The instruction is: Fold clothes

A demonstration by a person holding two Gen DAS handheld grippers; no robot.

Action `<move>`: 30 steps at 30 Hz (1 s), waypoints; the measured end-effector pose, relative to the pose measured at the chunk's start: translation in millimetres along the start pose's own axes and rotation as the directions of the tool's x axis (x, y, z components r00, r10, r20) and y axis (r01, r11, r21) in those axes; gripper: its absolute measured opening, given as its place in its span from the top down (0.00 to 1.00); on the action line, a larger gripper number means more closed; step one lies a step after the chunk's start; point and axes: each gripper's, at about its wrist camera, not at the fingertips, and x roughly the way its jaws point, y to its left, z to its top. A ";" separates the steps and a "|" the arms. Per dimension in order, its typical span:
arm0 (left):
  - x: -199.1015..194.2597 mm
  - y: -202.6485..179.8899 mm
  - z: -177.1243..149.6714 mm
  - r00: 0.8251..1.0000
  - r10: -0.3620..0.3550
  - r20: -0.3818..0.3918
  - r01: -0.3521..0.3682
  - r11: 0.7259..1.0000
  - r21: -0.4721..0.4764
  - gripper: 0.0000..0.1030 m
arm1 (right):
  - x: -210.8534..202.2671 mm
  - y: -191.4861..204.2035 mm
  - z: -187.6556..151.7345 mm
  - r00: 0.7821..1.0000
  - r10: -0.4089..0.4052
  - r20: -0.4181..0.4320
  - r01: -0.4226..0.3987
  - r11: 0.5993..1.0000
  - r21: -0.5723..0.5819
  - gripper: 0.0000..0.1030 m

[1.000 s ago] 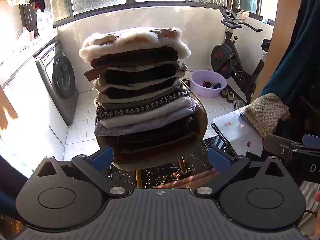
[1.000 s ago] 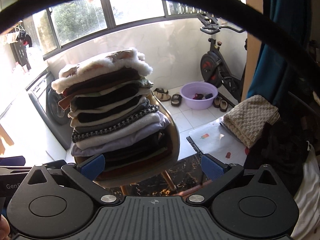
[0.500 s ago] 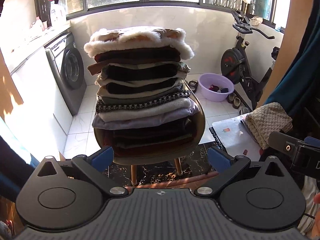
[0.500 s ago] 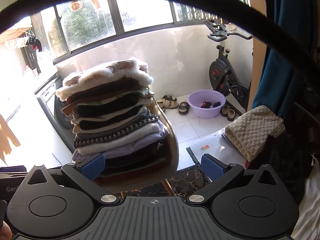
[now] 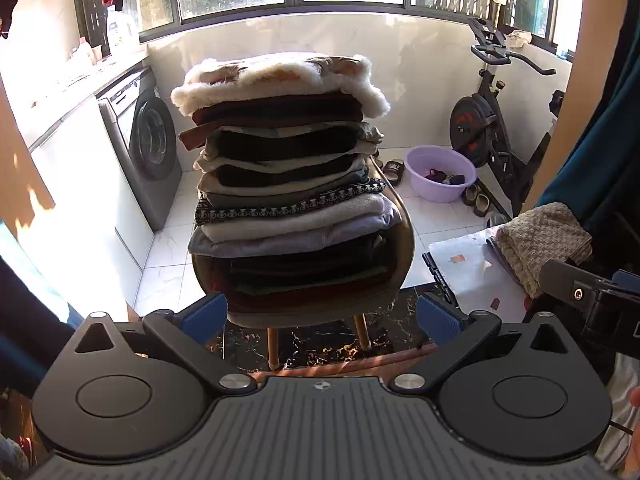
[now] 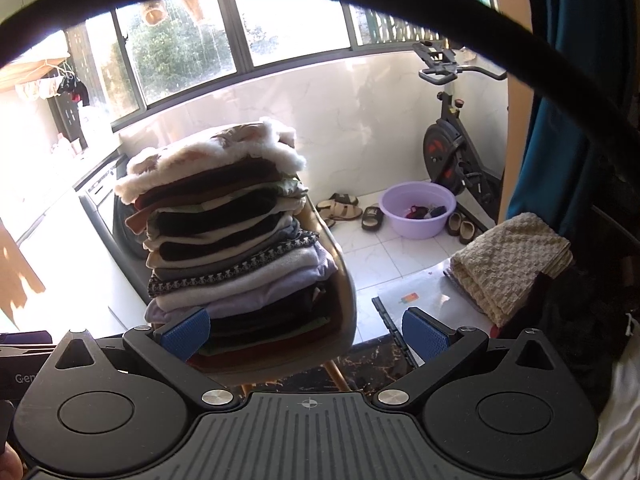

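Note:
A tall stack of folded clothes point(image 5: 288, 184) sits on a brown chair point(image 5: 404, 256), topped by a fleece-trimmed piece point(image 5: 280, 80). It also shows in the right wrist view point(image 6: 224, 240). My left gripper point(image 5: 322, 316) is open and empty, held in front of the chair. My right gripper point(image 6: 306, 336) is open and empty, a little right of the stack. A folded beige knit point(image 5: 544, 240) lies on a small white table point(image 5: 464, 268) to the right, also in the right wrist view point(image 6: 508, 260). Part of the right gripper's body point(image 5: 592, 300) shows at the left wrist view's right edge.
A washing machine point(image 5: 144, 148) stands at the left under a counter. A purple basin point(image 5: 440, 174) and slippers point(image 6: 344, 210) lie on the tiled floor. An exercise bike point(image 5: 492, 120) stands at the back right. A teal curtain point(image 6: 560, 120) hangs at the right.
Both grippers have risen and drawn back slightly, so the stack sits lower and further off in view. Both stay open and empty.

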 end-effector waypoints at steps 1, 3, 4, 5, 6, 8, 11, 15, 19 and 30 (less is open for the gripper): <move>1.4 -0.8 -0.7 1.000 -0.003 -0.007 0.003 1.000 0.003 0.00 | 0.7 -0.4 0.5 1.000 -0.002 0.001 0.002 1.000 0.000 0.01; 4.7 -1.7 -2.0 1.000 -0.008 -0.023 0.008 1.000 0.005 0.00 | 2.8 -0.7 0.7 1.000 -0.005 -0.002 0.005 1.000 0.002 0.01; 5.9 -1.4 -2.7 1.000 -0.009 -0.029 0.009 1.000 0.003 0.00 | 4.0 -0.4 0.5 1.000 -0.007 -0.006 0.007 1.000 0.001 0.01; 7.1 -1.2 -3.3 0.999 -0.010 -0.034 0.010 1.000 0.001 0.00 | 5.2 -0.1 0.3 1.000 -0.008 -0.009 0.008 1.000 0.000 0.01; 8.0 -0.7 -3.9 0.999 -0.010 -0.039 0.010 1.000 -0.001 0.00 | 6.3 0.3 0.0 1.000 -0.009 -0.012 0.009 1.000 -0.001 0.01; 8.3 1.2 -4.8 0.999 -0.007 -0.042 0.006 1.000 -0.007 0.00 | 7.5 1.6 -0.8 1.000 -0.010 -0.017 0.010 1.000 -0.004 0.01; 9.6 4.1 -5.0 0.999 -0.002 -0.047 0.001 1.000 -0.015 0.00 | 10.0 4.0 -1.9 1.000 -0.010 -0.023 0.010 1.000 -0.006 0.01; 12.7 6.9 -6.3 0.998 -0.003 -0.064 0.001 1.000 -0.023 0.00 | 13.6 7.0 -1.9 1.000 -0.008 -0.030 0.008 1.000 -0.006 0.01; 16.2 10.6 -7.2 0.997 -0.003 -0.080 0.001 0.999 -0.032 0.00 | 16.3 9.6 -3.0 0.999 -0.005 -0.036 0.005 1.000 -0.007 0.01; 14.7 16.9 -8.2 0.997 -0.002 -0.079 -0.002 0.999 -0.044 0.00 | 15.4 16.4 -6.1 0.999 -0.001 -0.040 0.000 1.000 -0.021 0.01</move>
